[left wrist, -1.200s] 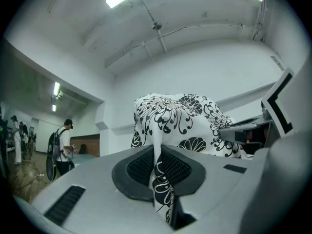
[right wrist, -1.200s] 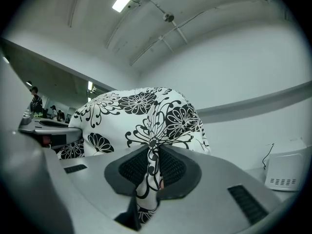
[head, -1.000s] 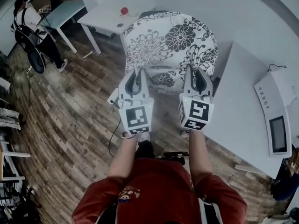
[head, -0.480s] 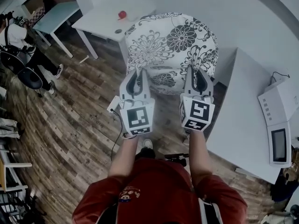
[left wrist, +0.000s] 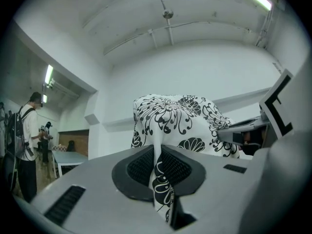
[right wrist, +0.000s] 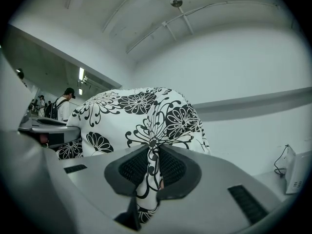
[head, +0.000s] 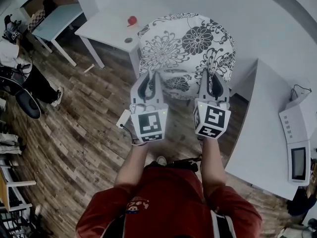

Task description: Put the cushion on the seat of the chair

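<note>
— What do our tongs hold?
— Our left tongs (head: 148, 78) are clamped on a fold of the cushion (head: 190, 46) at its near edge. Our right tongs (head: 213, 78) pinch the same edge further right.
— Where is the cushion?
— Straight ahead of both tongs, held above the floor (head: 84, 123).
— How does it lie?
— It stretches away from us, its width running from one tongs to the other.
— And around it?
— The left tabletop (head: 109, 29) carries a small red thing (head: 132, 20). The right tabletop (head: 260, 133) carries a white device (head: 297, 143).

Cushion (left wrist: 178, 123) fabric pinched in tool (left wrist: 158, 172)
</note>
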